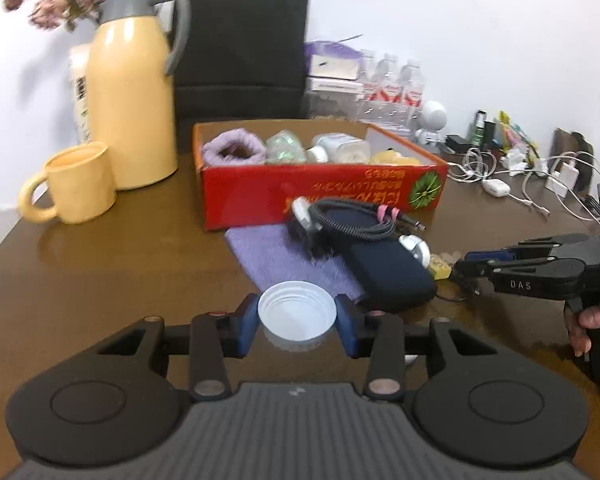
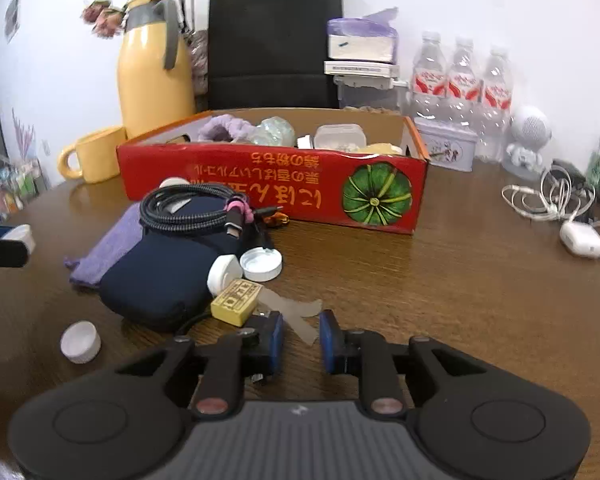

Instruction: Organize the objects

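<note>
Two claws: left claw (image 1: 297,320) clamped on white cap (image 1: 297,314); right claw (image 2: 302,322) pads slightly apart, clear wrapper strip (image 2: 286,304) btwn, not gripped.

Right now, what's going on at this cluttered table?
A person is tidying up with a hand-held gripper in each hand. The left gripper is clamped on a white cap, in front of the red box, which already holds several small items. The right gripper sits low beside a yellow candy, jaws slightly apart around its clear wrapper tail.
</note>
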`<state>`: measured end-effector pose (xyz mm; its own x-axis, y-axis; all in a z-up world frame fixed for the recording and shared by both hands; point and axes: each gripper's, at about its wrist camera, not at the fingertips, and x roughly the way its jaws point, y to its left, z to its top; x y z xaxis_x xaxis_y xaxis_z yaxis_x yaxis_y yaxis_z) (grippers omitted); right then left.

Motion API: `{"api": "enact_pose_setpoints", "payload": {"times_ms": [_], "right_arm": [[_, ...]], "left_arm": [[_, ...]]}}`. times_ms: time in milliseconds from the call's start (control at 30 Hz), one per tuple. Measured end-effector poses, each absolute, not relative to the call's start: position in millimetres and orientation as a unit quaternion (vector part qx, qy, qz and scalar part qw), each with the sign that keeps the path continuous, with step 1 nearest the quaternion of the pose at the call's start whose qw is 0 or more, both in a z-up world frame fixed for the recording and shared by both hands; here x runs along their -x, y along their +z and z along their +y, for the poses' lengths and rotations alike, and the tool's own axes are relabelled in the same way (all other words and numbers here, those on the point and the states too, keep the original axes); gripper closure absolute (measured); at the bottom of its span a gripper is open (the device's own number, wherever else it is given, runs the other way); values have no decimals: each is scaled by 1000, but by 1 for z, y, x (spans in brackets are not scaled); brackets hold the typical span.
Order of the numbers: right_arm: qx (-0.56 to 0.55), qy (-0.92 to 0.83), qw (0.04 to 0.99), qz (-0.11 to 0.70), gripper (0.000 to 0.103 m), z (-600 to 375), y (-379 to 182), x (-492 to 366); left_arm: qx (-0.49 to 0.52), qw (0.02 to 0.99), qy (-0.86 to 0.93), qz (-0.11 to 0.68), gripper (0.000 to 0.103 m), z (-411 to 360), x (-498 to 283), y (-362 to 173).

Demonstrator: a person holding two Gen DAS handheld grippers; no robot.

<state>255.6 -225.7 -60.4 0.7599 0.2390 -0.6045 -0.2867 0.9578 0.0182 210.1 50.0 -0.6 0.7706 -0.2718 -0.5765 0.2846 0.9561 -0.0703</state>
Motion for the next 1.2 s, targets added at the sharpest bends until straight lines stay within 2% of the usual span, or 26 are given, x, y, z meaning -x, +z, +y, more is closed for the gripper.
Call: {"api": "enact_pose_setpoints", "payload": {"times_ms": [100, 300, 467, 633, 700, 933, 1133, 1167, 1200], "right_arm": [[23, 128, 937, 324, 103, -226, -57, -251], [-29, 139, 950, 277, 103, -240, -31, -181], [-49, 145, 955, 256, 101, -246, -36, -123], [1, 113, 955, 274, 83, -249, -44, -154], [10, 124, 951, 282, 81, -246, -46, -173], [58, 141, 936, 316, 81, -227, -57, -245], [63, 151, 934, 318, 81, -218, -62, -271], [63, 151, 935, 316, 82, -217, -63, -272], [68, 152, 935, 314, 91, -215, -63, -271]], "left_arm": [[-2, 942, -139, 304, 62, 52, -195, 1], [6, 943, -136, 305, 62, 58, -145, 1], [10, 939, -135, 315, 62, 63, -112, -3], [6, 942, -140, 306, 62, 56, -113, 1], [7, 940, -148, 306, 61, 50, -121, 0], [7, 933, -161, 322, 61, 30, -161, -10], [11, 932, -163, 324, 61, 27, -184, -12], [12, 931, -163, 325, 62, 27, -187, -13], [13, 931, -162, 327, 61, 26, -190, -14]]}}
